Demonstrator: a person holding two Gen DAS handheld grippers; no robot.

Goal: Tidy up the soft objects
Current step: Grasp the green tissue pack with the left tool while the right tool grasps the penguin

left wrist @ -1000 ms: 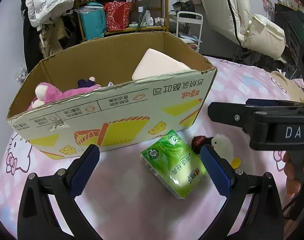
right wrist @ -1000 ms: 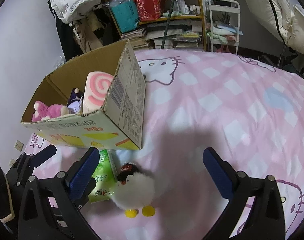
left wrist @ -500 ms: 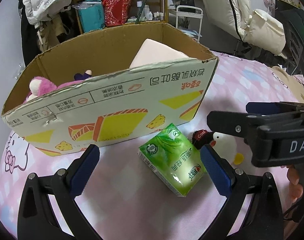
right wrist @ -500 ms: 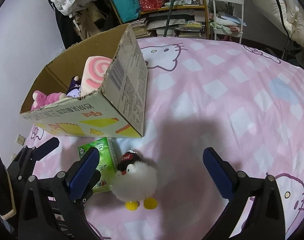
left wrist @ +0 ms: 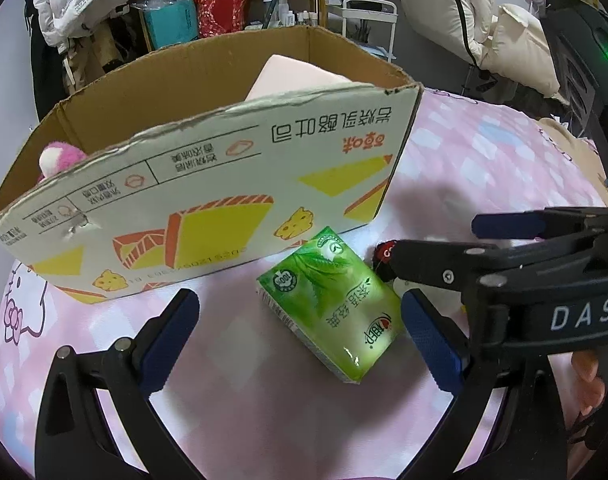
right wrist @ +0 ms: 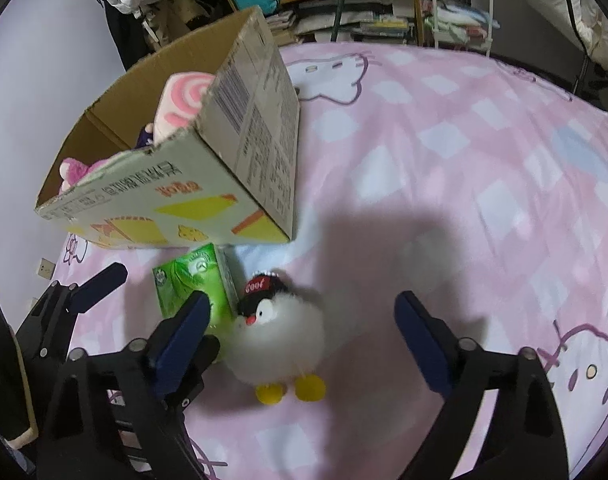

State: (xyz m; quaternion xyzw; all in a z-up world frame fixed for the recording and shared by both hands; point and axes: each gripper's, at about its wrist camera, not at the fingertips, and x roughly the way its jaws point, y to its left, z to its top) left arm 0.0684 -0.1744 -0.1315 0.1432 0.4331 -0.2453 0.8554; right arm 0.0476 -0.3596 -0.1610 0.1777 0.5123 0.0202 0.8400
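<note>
Both grippers spread wide, nothing held: tissue pack (left wrist: pixel 331 305) lies diagonally between left gripper (left wrist: pixel 299 330) fingers, penguin toy (right wrist: pixel 279 334) left of centre within right gripper (right wrist: pixel 304 330).

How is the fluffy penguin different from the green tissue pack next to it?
The penguin plush is round, white and fuzzy; the green tissue pack is a flat, shiny block. The penguin stands on yellow feet in a black hat; the pack lies flat, printed with leaves. Both sit on the pink bedsheet, outside the cardboard box.
</note>
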